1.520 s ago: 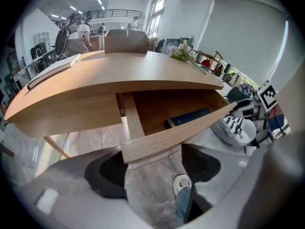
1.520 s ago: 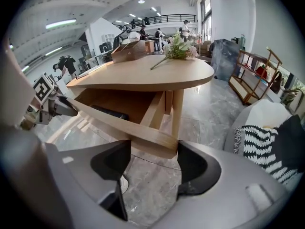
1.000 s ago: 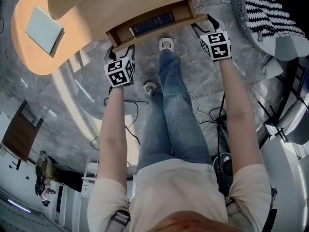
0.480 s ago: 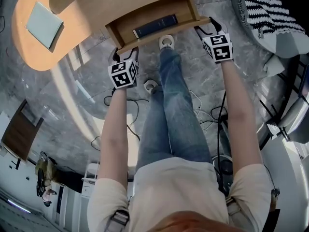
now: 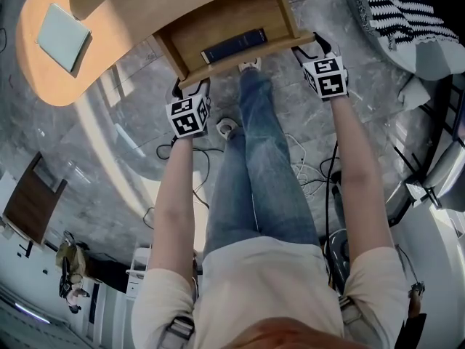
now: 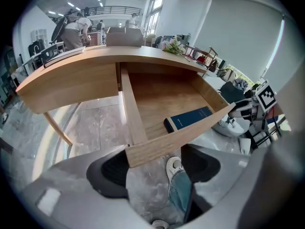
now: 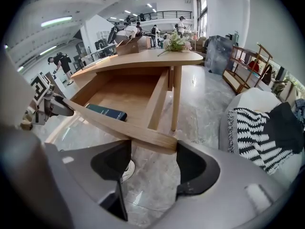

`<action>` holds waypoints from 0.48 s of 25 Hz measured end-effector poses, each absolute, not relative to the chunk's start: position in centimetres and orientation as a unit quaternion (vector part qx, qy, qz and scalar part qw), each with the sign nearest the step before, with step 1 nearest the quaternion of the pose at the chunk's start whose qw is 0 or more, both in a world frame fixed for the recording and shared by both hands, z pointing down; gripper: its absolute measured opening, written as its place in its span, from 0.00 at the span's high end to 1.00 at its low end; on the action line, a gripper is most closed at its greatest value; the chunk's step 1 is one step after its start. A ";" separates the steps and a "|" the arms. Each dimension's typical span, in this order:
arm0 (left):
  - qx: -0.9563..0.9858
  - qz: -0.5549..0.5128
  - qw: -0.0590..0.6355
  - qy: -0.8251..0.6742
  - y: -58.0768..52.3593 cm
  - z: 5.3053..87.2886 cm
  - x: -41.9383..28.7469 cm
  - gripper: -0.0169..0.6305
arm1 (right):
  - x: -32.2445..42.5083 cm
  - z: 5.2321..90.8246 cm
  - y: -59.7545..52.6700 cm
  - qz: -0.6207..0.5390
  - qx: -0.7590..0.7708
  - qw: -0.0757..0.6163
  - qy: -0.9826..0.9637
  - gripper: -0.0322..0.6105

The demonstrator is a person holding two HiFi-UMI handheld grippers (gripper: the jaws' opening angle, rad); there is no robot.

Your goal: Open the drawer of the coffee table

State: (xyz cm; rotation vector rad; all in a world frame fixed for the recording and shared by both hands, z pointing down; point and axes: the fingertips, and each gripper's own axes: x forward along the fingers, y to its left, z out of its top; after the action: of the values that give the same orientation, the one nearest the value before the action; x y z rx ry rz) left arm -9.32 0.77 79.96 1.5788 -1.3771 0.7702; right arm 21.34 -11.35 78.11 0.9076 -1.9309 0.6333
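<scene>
The light wooden coffee table [image 5: 109, 20] has its drawer [image 5: 227, 19] pulled out towards me. A dark blue book [image 5: 234, 44] lies inside near the front panel [image 6: 176, 140]. My left gripper [image 5: 190, 91] is at the panel's left end. In the left gripper view the left gripper [image 6: 155, 163] has its jaws spread wide, with the panel's corner between them. My right gripper [image 5: 311, 46] is at the right end. The right gripper view shows that gripper [image 7: 151, 163] just as wide, the panel's end [image 7: 162, 140] lying across the gap. The book [image 7: 106, 112] shows there too.
A pale green pad [image 5: 64, 36] lies on the tabletop. My legs and shoes [image 5: 251, 65] are under the drawer's front. A striped black-and-white cushion [image 5: 407, 13] is to the right, cables [image 5: 312, 173] lie on the marble floor, and a table leg [image 7: 175, 99] stands beside the drawer.
The drawer has slid further out of the table towards me, uncovering more of its floor and the book. Both grippers have moved back with its front panel.
</scene>
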 end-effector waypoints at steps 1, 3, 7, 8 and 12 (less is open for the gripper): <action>0.635 0.311 0.441 -0.553 0.9 80.1 -9.2 0.45 | 21.4 78.3 -11.2 0.256 0.367 0.443 -0.777 0.49; 0.634 0.314 0.445 -0.550 1.3 80.5 -9.0 0.45 | 21.7 78.7 -10.9 0.258 0.368 0.448 -0.773 0.49; 0.630 0.321 0.450 -0.546 2.1 81.4 -8.8 0.45 | 21.9 79.7 -9.9 0.265 0.369 0.455 -0.766 0.49; 0.629 0.323 0.450 -0.545 2.2 81.6 -8.8 0.45 | 22.0 80.0 -9.8 0.266 0.371 0.456 -0.764 0.49; 0.629 0.336 0.450 -0.538 2.3 82.6 -8.7 0.45 | 22.2 81.0 -9.6 0.271 0.378 0.463 -0.755 0.49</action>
State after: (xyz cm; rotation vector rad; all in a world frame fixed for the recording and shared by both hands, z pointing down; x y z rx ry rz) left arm -8.69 2.29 82.62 1.5547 -1.3289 0.8294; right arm 22.18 -9.57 81.00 0.9299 -1.8550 0.6665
